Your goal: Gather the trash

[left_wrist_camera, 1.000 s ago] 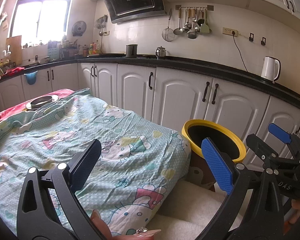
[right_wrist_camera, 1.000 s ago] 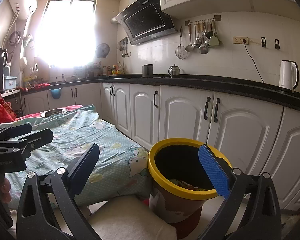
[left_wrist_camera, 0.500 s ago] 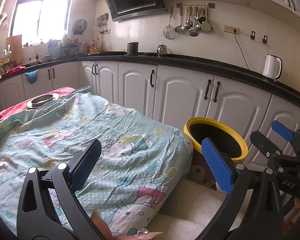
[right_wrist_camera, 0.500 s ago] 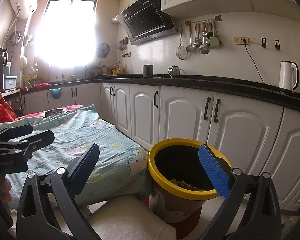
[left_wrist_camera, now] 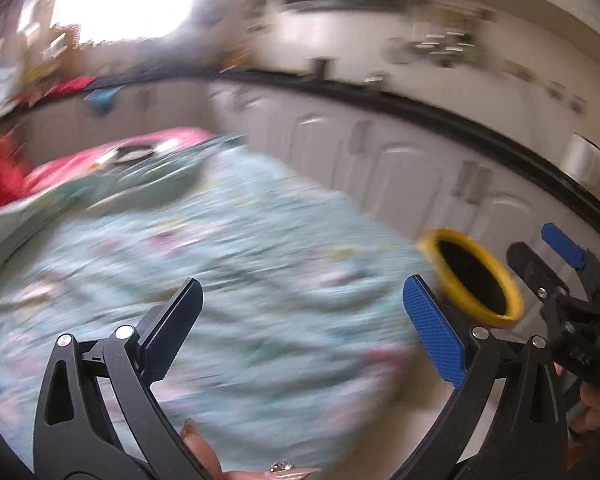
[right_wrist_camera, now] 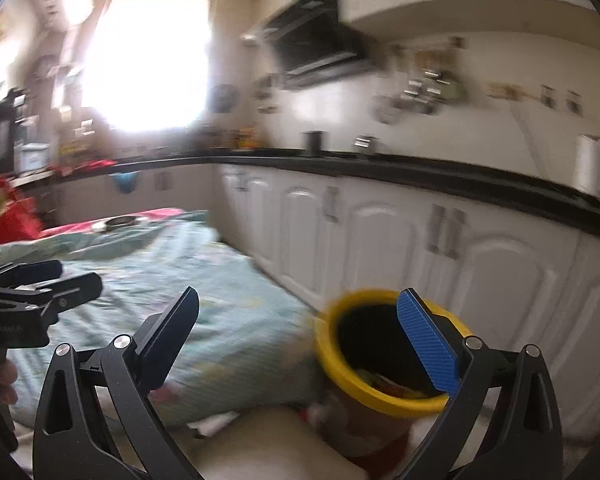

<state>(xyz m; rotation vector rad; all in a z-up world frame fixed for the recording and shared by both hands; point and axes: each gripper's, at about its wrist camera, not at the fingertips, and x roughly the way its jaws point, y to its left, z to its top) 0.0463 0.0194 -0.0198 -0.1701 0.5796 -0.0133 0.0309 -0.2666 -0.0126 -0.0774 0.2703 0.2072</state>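
Both views were smeared w/ motion blur, but I could see my left gripper point(left_wrist_camera: 302, 332) and right gripper point(right_wrist_camera: 298, 336) each spread wide w/ nothing between the pads. The yellow-rimmed trash bin point(right_wrist_camera: 384, 364) sat just off the corner of the teal patterned blanket point(left_wrist_camera: 228, 264), in front of the white cabinets point(right_wrist_camera: 388, 240), and some scraps lay in the bin's bottom; I couldn't pick out any loose trash on the blanket. My guess was any scrap would be light, soft & crushable, so I'd pinch it mid-body, while the bin looked stiff plastic, best taken by its rim if it needed shifting
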